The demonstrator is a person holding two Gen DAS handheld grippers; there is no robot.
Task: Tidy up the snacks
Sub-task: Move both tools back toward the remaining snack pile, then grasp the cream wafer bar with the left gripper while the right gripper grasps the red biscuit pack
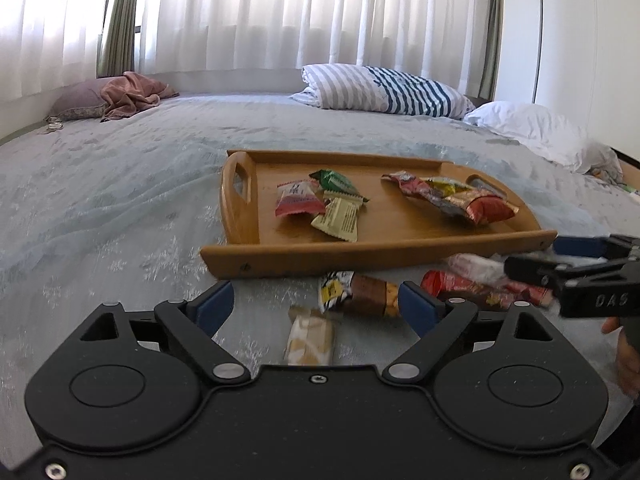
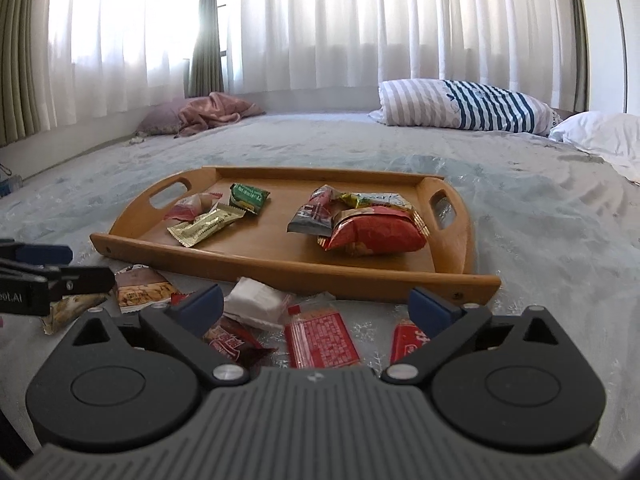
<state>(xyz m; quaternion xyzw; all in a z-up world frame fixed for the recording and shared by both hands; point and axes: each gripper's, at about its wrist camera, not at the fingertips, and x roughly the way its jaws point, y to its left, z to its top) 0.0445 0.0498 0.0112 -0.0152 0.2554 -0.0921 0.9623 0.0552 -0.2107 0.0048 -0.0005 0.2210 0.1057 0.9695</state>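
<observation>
Both hand-held grippers wide, nothing gripped: left and right over loose snack packets just before wooden tray on bed.

Ahead of both grippers the tray is sitting on the bed — two clusters of snacks lying in it, left and right. Loose packets are lying before its near rim — between the right gripper's fingers.

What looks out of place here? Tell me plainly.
Several snack packets lie loose on the bedspread in front of the wooden tray, not on it. The packets already on the tray sit in two heaps. Nothing looks spilled or torn.
</observation>
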